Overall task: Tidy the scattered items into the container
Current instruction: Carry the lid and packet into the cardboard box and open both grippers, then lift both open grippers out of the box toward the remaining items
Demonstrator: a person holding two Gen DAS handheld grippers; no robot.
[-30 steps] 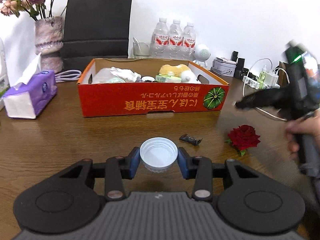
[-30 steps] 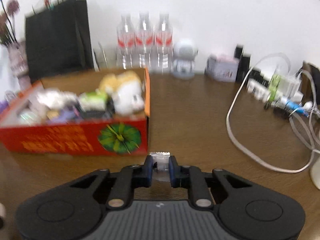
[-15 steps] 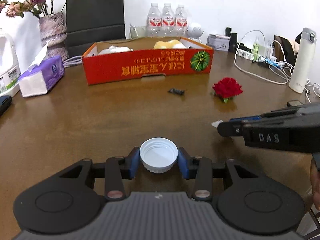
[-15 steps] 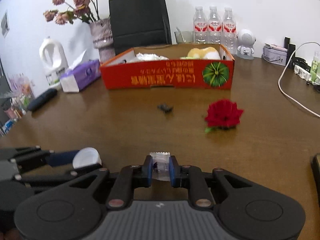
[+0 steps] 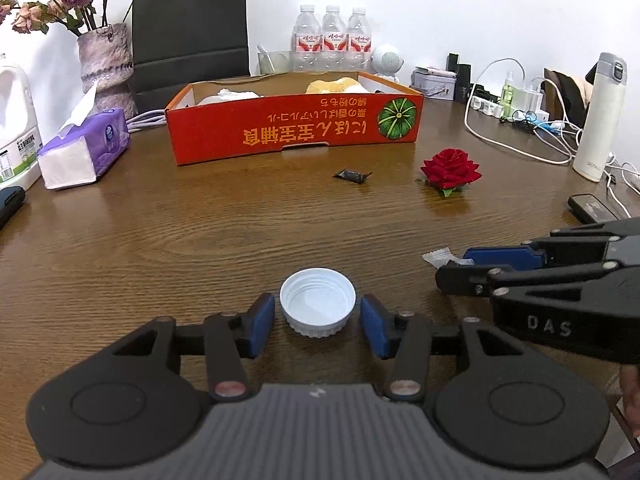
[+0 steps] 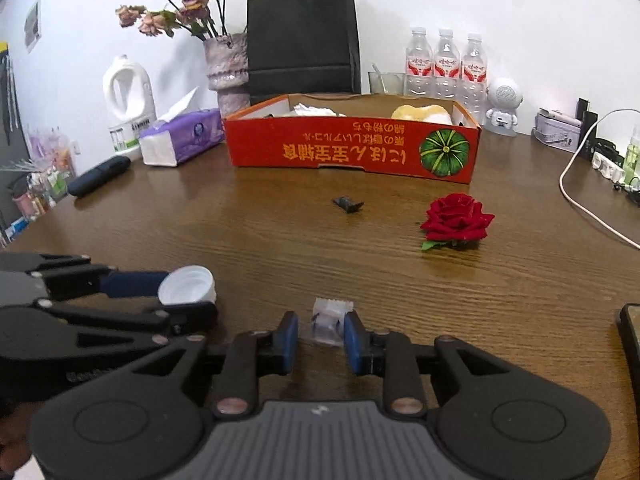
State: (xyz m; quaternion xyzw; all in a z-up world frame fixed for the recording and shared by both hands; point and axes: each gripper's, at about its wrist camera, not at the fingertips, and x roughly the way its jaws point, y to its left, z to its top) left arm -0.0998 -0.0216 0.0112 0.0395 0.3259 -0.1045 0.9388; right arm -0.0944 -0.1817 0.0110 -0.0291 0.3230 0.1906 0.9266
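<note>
My left gripper (image 5: 318,318) is open around a white bottle cap (image 5: 318,305) that rests on the table, with a small gap at each pad. My right gripper (image 6: 321,334) is open around a small clear candy wrapper (image 6: 329,319) lying on the table. Both show from the side in the other view: the left gripper (image 6: 176,300) with the cap (image 6: 187,285), the right gripper (image 5: 456,268) with the wrapper (image 5: 440,257). The red cardboard box (image 5: 294,136) (image 6: 352,152) stands further back with several items inside. A red rose (image 5: 450,168) (image 6: 456,216) and a small black wrapper (image 5: 352,175) (image 6: 347,204) lie in front of it.
A purple tissue pack (image 5: 86,146), a white jug (image 6: 128,100), a vase of dried flowers (image 6: 226,68) and a black bag (image 5: 190,28) stand at the back left. Water bottles (image 5: 332,38), cables (image 5: 520,136) and a white flask (image 5: 600,116) are at the back right.
Both grippers pulled back from the box and came down to the near table. Both have opened: the cap and the candy wrapper are released and lie on the table between the pads.
</note>
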